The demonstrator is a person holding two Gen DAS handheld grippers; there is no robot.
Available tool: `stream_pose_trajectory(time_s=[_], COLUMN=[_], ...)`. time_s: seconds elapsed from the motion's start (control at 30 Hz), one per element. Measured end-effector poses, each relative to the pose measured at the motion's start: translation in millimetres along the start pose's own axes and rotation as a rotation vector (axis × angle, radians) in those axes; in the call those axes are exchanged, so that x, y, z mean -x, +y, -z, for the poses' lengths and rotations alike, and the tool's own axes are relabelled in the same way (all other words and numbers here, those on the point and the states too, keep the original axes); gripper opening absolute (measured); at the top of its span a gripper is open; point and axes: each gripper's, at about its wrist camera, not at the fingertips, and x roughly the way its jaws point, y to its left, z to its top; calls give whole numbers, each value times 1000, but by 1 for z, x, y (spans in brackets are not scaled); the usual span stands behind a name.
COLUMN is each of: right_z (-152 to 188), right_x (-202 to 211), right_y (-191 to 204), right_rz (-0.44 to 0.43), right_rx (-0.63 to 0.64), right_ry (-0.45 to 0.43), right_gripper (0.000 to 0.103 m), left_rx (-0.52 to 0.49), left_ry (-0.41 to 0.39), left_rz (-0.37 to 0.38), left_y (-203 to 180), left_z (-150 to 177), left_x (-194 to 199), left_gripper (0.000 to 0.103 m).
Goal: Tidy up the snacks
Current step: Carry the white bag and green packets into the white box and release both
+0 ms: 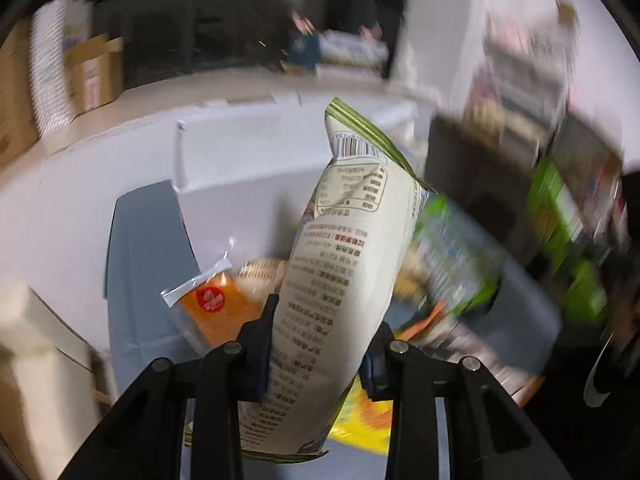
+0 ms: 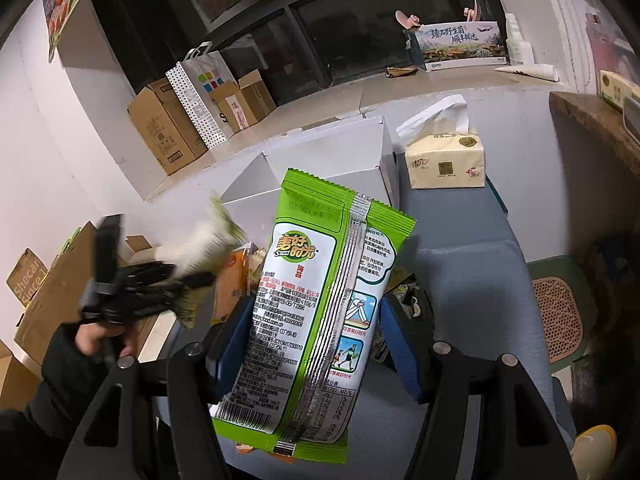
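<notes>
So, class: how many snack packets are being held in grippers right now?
2. The cream packet sits in the left gripper; the green packet sits in the right gripper. More snacks lie below on the table, partly hidden.

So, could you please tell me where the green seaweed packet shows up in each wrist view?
Left wrist view: green seaweed packet, blurred, right of centre, beside the cream bag.
Right wrist view: centre, held in the right claw.
Shared landmark: the white box behind the snacks.
</notes>
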Motion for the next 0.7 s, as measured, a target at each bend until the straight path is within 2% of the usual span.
stream_pose_trajectory(time_s=[0.1,0.17,0.23,0.37,0.47,0.53,0.7], right_z=[-7,-18,-34,-81,-127,-159,-210], right_x=[-5,-12,-20,-36,-59,-83,-151], right_y=[4,9,14,22,25,29,18], right_rz=[-9,-4,-5,7,13,65,138], right_rx=[10,25,54,90,95,131,128], right_ry=[-13,-15,-19,-59,-64,-61,34], right_gripper=[68,68,68,68,68,68,68], left_rx=[113,138,158,213,233,228,223], left_ry=[-75,-104,-125,-174,-175,-151,-77], left_rz=[51,63,77,55,18,-16,-82], left_y=[7,5,4,17,28,35,51], left_z=[-14,-33,-53,-98,-136,-155,-190], left_x=[11,11,6,-10,-34,-53,-105], left_gripper=[36,36,36,36,36,36,36])
